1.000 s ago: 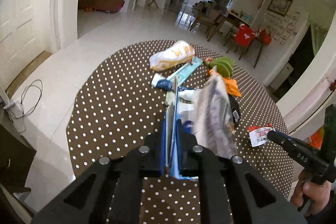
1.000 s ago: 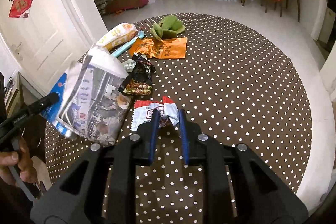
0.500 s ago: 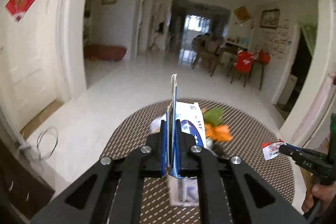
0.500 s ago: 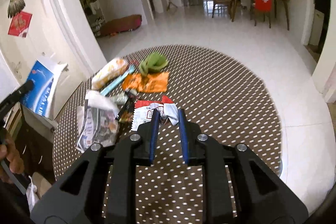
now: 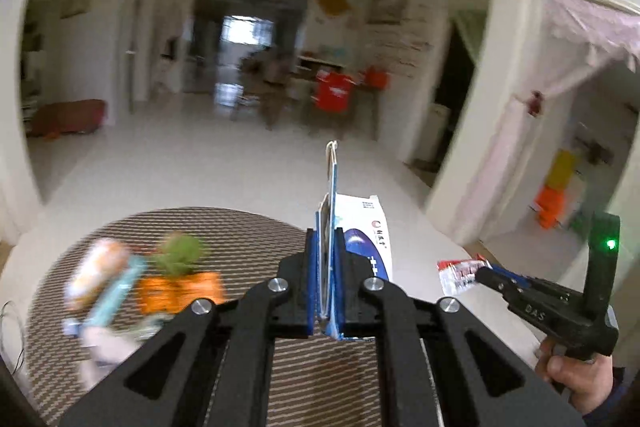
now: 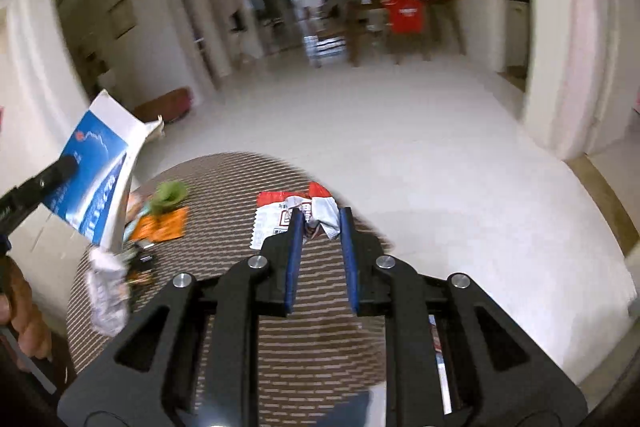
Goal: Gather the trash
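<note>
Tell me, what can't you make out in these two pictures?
- Left wrist view: the trash on the dotted table is smeared by motion blur; only orange, green and pale shapes show.
- Left wrist view: the left tongs cover the lower part of the blue-and-white bag.
- Right wrist view: the print on the red-and-white wrapper between the right tongs is too blurred to read.
- Both views: any trash bin lies outside the frame.

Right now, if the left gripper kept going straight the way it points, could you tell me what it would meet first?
Apart from the blue-and-white box that the left gripper already clamps, the way looks free: it points over the table's far edge toward open floor. Blur leaves depth uncertain.
</note>
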A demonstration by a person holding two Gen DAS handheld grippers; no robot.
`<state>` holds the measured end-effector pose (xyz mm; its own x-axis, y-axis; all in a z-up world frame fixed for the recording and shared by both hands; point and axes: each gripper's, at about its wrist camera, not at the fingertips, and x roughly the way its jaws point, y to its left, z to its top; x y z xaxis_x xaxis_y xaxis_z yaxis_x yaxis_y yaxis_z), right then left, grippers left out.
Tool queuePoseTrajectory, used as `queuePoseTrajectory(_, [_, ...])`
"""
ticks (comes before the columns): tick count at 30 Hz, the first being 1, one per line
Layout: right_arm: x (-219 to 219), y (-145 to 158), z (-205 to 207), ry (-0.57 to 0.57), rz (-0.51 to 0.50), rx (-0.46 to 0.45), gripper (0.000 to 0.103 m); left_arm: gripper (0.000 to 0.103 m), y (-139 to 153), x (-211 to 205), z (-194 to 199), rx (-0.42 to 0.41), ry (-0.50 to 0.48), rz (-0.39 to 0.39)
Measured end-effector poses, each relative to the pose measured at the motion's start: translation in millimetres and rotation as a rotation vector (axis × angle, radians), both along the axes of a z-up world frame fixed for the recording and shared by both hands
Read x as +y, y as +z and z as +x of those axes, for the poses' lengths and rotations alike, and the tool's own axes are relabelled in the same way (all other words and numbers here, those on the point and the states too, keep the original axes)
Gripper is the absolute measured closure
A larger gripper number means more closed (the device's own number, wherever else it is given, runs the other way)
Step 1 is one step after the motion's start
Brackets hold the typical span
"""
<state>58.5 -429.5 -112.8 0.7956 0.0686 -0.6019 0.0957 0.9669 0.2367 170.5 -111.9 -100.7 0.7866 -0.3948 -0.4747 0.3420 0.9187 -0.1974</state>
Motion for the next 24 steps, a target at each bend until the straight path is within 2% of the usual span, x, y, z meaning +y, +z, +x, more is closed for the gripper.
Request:
queuePoseTrajectory(4, [-60.3,-15.9,-4.2,-0.122,0.005,0.035,0.084,0.096,-19.4,-76.2,22.9,0.056,-0.131,0.02])
queuePoseTrajectory(11, [-135.0,-83.5,4.2,-0.261,0.052,0.188,0.084,0.096,-81.0,-186.6,57.0,0.2,-0.286,0.108])
queuePoseTrajectory(17, [-166.3,-136.3,20.0,-0.301,0.115,0.298,0.084,0.096,-140.9,-254.8,83.0,0.344,-0.343,0.218])
queuePoseTrajectory(21, [-185.9,-168.2,32.7,-0.312,0.179,0.348,0.084,0.095,-180.7,-285.4,100.1,0.437,-0.369,0.289])
queuePoseTrajectory(23, [-193.7,-179.4,36.4,-0.327,0.224,0.363,0.081,0.095,-195.2,-290.3,104.6,0.475,-0.377,0.31])
queuePoseTrajectory(24, [-198.2,-183.7,36.8,-0.333,0.248,0.366,0.075,0.092,-204.8,-295.6,108.5,0.502,-0.392,0.318])
